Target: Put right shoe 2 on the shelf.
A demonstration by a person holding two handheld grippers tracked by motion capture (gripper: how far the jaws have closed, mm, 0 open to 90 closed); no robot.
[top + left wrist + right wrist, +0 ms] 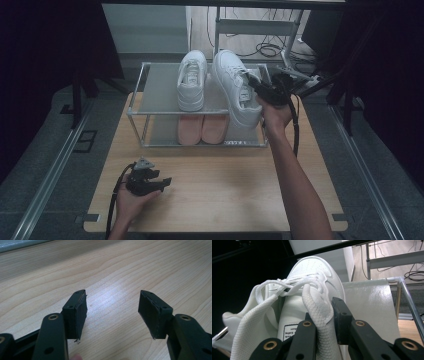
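In the high view a pair of white sneakers is on the top shelf of a metal shoe rack (150,90). The left sneaker (192,80) stands flat. My right gripper (260,90) is shut on the side wall of the right sneaker (232,75), whose heel overhangs the shelf's front rail. In the right gripper view the gripper (323,312) pinches the mesh-lined collar of that sneaker (312,272), one jaw inside and one outside. My left gripper (162,182) rests low on the wooden table (225,185), open; in the left gripper view the left gripper (112,312) has nothing between its pads.
A pair of pink shoes (202,127) sits on the rack's lower shelf. The rack stands at the far half of the table. Past it are a metal frame and cables (267,49) on the floor. Dark curtains hang on both sides.
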